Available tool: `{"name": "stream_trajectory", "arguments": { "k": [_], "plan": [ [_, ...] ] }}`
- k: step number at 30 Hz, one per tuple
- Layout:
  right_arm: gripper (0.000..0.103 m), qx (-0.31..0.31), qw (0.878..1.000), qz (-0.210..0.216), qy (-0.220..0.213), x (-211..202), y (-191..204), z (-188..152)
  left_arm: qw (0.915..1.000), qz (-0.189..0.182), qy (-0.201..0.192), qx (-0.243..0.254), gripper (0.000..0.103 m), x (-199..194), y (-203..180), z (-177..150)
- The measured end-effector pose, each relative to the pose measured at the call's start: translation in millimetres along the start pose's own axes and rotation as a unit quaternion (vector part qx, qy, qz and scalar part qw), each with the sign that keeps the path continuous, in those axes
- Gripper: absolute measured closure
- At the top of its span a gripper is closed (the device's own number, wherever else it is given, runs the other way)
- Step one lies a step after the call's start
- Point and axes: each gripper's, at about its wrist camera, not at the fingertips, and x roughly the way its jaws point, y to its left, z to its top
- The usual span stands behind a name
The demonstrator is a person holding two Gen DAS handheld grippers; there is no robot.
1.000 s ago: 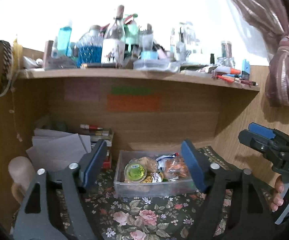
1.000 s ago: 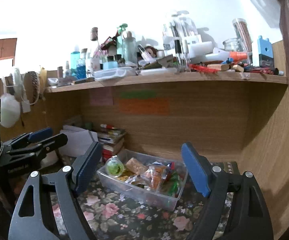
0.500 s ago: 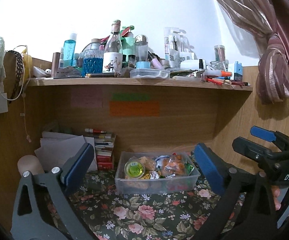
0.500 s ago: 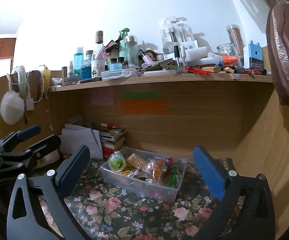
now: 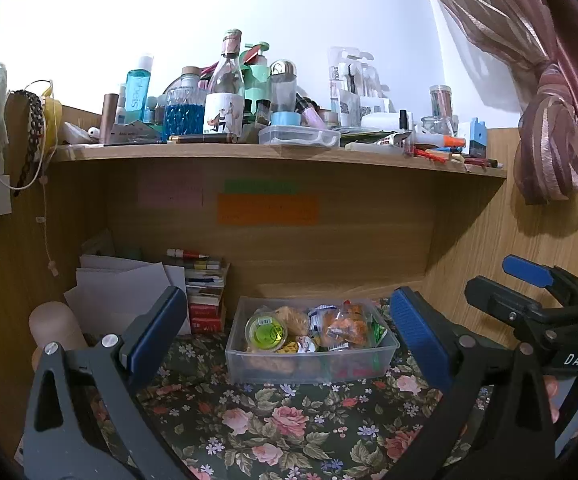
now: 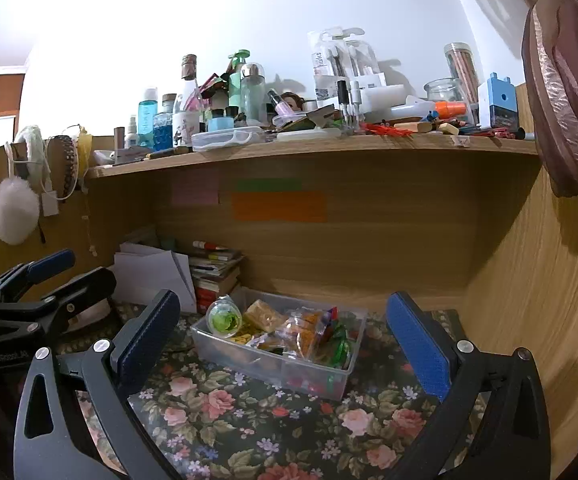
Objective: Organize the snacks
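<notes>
A clear plastic box [image 5: 309, 368] full of snacks stands on the floral cloth [image 5: 281, 424] under the wooden shelf. In it lie a green-lidded jelly cup [image 5: 267, 333], an orange snack bag [image 5: 347, 326] and other packets. The box also shows in the right wrist view [image 6: 249, 354], with the jelly cup [image 6: 225, 317] at its left end. My left gripper [image 5: 289, 336] is open and empty, held back from the box. My right gripper [image 6: 285, 338] is open and empty, also back from the box. Each gripper shows at the edge of the other's view.
A shelf [image 5: 273, 152] crowded with bottles and jars runs above. Papers [image 5: 125, 288] and stacked books [image 5: 205, 292] stand left of the box. Wooden walls close the back and right side [image 6: 537, 304]. A curtain [image 5: 549, 152] hangs at the right.
Both grippers have pulled back from the box and their jaws have opened wider. The box looks smaller and farther off than a second ago.
</notes>
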Motion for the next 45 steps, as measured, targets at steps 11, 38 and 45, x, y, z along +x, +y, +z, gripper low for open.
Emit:
{"name": "stream_trajectory", "arguments": {
  "k": [11,38,45],
  "plan": [
    [0.0,0.004,1.0,-0.003,-0.004,-0.8,-1.9,0.1,1.0,-0.001,0.006,-0.005,0.0,5.8,3.2,-1.7],
    [0.0,0.005,1.0,-0.002,-0.018,-5.9,-1.3,2.1,0.9999,-0.006,0.005,-0.006,0.0,6.2,0.5,0.3],
    [0.0,0.007,1.0,-0.003,-0.015,-3.8,0.0,1.2,0.9999,-0.011,0.007,-0.006,0.0,7.3,-0.3,-0.5]
  ]
}}
